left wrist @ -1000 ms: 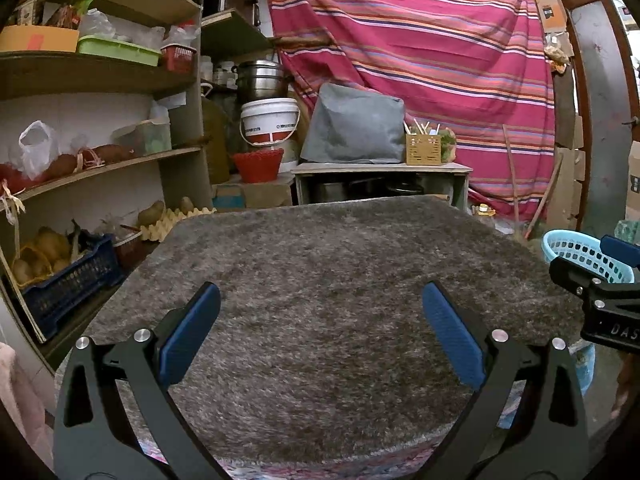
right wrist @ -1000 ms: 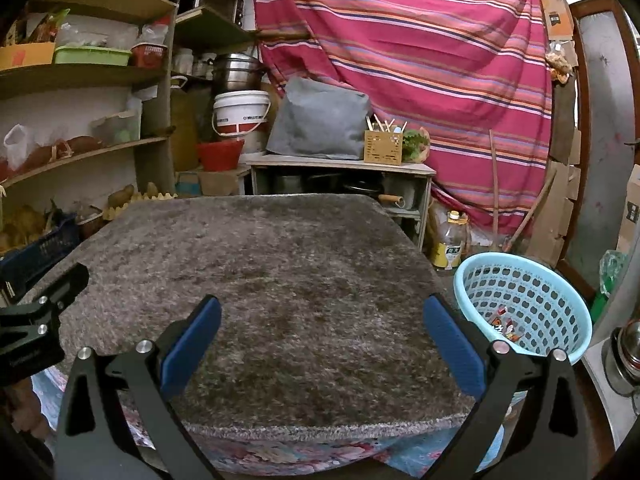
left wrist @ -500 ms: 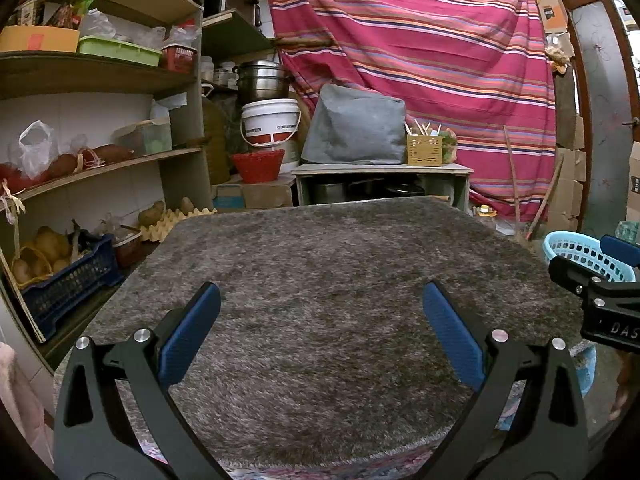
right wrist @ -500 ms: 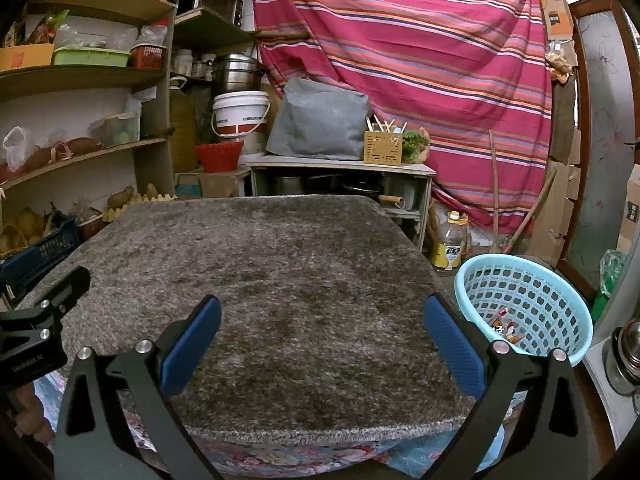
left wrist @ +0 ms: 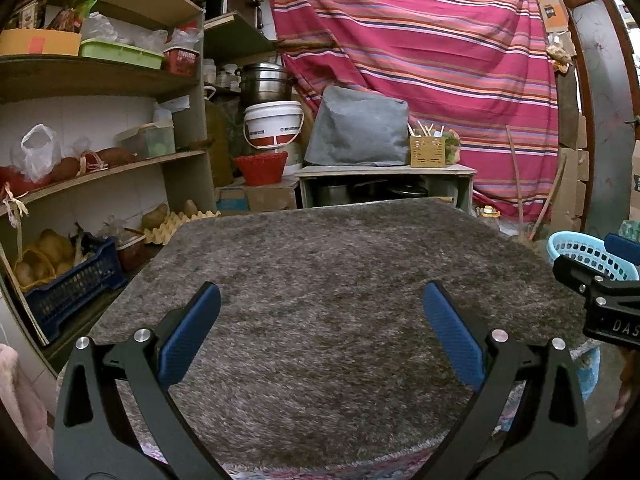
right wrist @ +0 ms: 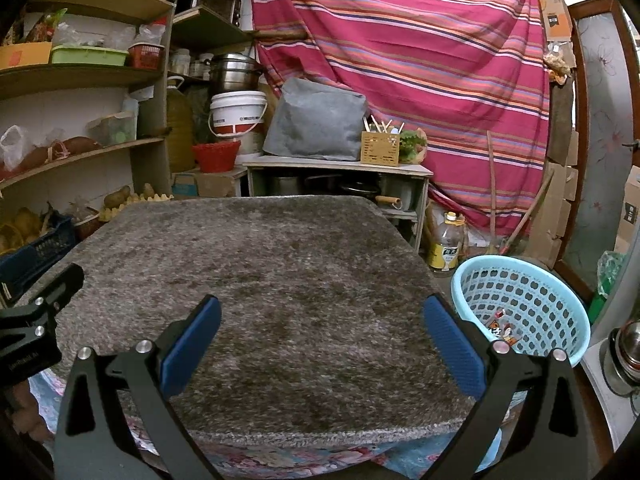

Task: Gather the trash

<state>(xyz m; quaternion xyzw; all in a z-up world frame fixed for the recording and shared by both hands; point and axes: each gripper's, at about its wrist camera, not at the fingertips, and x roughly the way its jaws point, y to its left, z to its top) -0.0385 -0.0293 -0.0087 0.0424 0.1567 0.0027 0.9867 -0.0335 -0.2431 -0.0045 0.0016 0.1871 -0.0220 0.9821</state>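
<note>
Left gripper (left wrist: pixel 320 336): jaws wide apart, empty, unmoved.
Right gripper (right wrist: pixel 320 336): jaws spread, empty, unmoved.
Light-blue perforated plastic basket (right wrist: pixel 560 288): unchanged, beside grey shaggy rug's (right wrist: pixel 260 260) right edge.

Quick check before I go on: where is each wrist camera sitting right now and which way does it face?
Left wrist: rides the left gripper, facing over the grey rug toward the striped curtain; own open fingers show, the right gripper at the right edge.
Right wrist: rides the right gripper, same heading; own open fingers show, the left gripper at the left edge.
Shared: rug, curtain, blue basket.
</note>
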